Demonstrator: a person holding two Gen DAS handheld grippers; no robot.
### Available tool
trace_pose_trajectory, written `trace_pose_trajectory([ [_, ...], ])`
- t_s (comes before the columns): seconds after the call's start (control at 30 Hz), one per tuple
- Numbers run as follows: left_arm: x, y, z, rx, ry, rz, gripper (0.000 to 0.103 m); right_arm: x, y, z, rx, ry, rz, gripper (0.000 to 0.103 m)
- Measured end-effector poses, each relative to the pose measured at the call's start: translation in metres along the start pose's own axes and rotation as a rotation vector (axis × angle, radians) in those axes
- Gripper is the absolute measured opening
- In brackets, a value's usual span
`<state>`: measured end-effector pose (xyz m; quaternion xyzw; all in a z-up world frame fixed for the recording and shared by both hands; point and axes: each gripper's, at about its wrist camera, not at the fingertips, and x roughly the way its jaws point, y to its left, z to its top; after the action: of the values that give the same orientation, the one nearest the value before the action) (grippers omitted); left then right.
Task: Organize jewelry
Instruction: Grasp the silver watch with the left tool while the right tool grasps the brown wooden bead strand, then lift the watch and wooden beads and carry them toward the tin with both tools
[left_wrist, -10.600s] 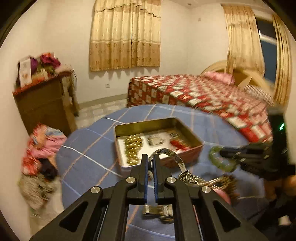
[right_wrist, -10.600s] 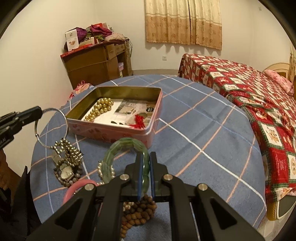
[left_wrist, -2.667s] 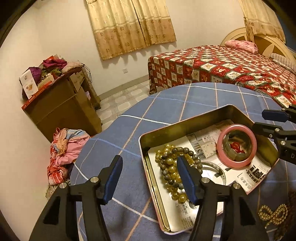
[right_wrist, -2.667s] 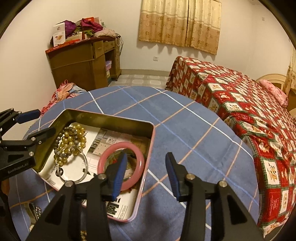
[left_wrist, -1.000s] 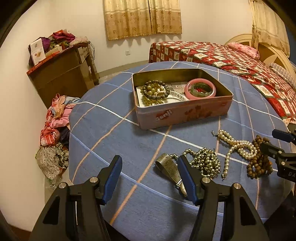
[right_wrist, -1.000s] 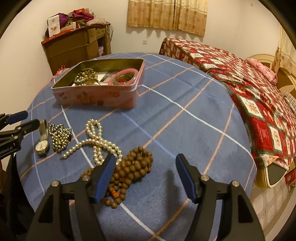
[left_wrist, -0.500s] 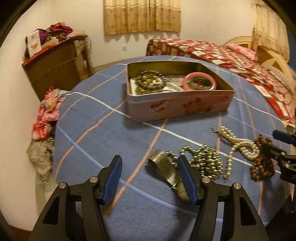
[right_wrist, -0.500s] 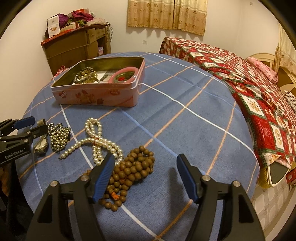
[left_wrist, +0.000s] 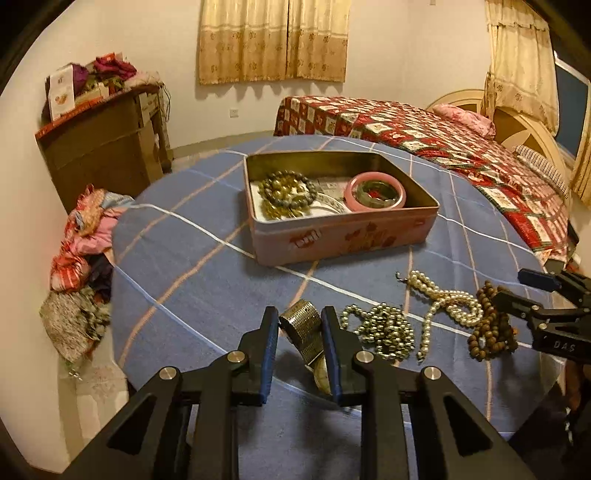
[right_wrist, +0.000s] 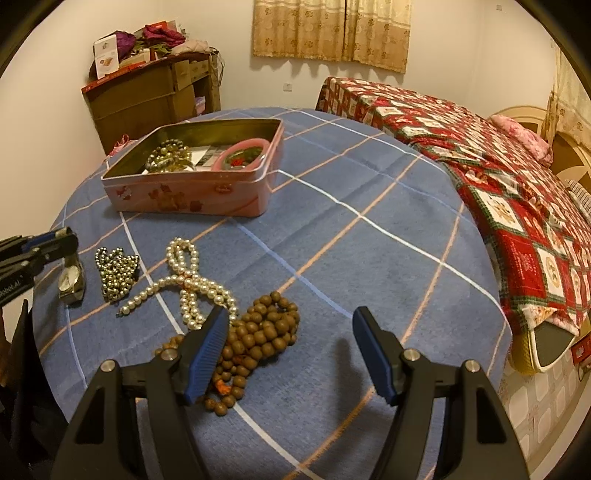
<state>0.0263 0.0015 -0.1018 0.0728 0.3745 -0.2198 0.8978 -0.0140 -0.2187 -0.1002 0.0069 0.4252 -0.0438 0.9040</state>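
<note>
A wristwatch (left_wrist: 309, 334) with a gold mesh band is lying near the front edge of the round desk (left_wrist: 207, 280), which is wearing a blue checked cloth. The left hand-held gripper (left_wrist: 300, 345) is straddling the watch band, and its jaws are closing around it; the blue pads (left_wrist: 269, 347) are sitting just beside the mesh on either side, and I cannot tell whether they are pressing on it. In the right wrist view the same watch (right_wrist: 72, 282) is showing its pale dial under the tip of the left hand-held gripper (right_wrist: 55, 242).

Just beside the watch a heap of small metallic beads (left_wrist: 384, 328) is resting on the cloth, then a looped pearl necklace (left_wrist: 445, 304), then a pile of brown wooden beads (right_wrist: 258, 332). The right hand-held gripper (right_wrist: 291, 341) is hovering above the desk with its jaws spread wide and nothing between them; its left pad is overlapping the near edge of the wooden beads in the view.

Farther back on the desk a pink tin box (left_wrist: 340, 236) is standing open. Inside it a strand of olive and dark beads (left_wrist: 286, 192) is lying on the left and a pink bangle (left_wrist: 375, 192) on the right, over printed paper.

Beyond the desk a bed (right_wrist: 498, 177) with a red patchwork cover is filling the right side, a brown cabinet (left_wrist: 99, 151) is standing by the wall, and a heap of clothes (left_wrist: 79, 258) is lying on the floor.
</note>
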Motion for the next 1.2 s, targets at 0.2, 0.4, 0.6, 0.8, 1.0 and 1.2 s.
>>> trace_pose_trajectory([
  [0.2,0.003,0.008,-0.001,-0.012,0.005,0.005,0.024,0.002,0.0,-0.003,0.001,0.01,0.026,0.07],
  [0.4,0.004,0.006,-0.003,-0.007,0.008,0.002,0.024,0.002,-0.001,-0.006,0.015,0.017,0.127,0.036],
  [0.6,-0.002,0.004,0.001,0.0,-0.012,-0.006,0.024,-0.009,0.015,-0.005,-0.075,-0.029,0.066,0.01],
  [0.8,-0.011,0.003,0.004,-0.006,-0.03,-0.011,0.024,-0.016,0.017,-0.002,-0.101,-0.06,0.044,0.009],
  [1.0,-0.022,0.005,0.01,-0.011,-0.061,-0.011,0.024,-0.037,0.017,0.007,-0.109,-0.125,0.033,0.009],
  [1.2,-0.038,0.003,0.019,0.007,-0.111,0.012,0.024,-0.053,0.02,0.016,-0.112,-0.191,0.03,0.009],
])
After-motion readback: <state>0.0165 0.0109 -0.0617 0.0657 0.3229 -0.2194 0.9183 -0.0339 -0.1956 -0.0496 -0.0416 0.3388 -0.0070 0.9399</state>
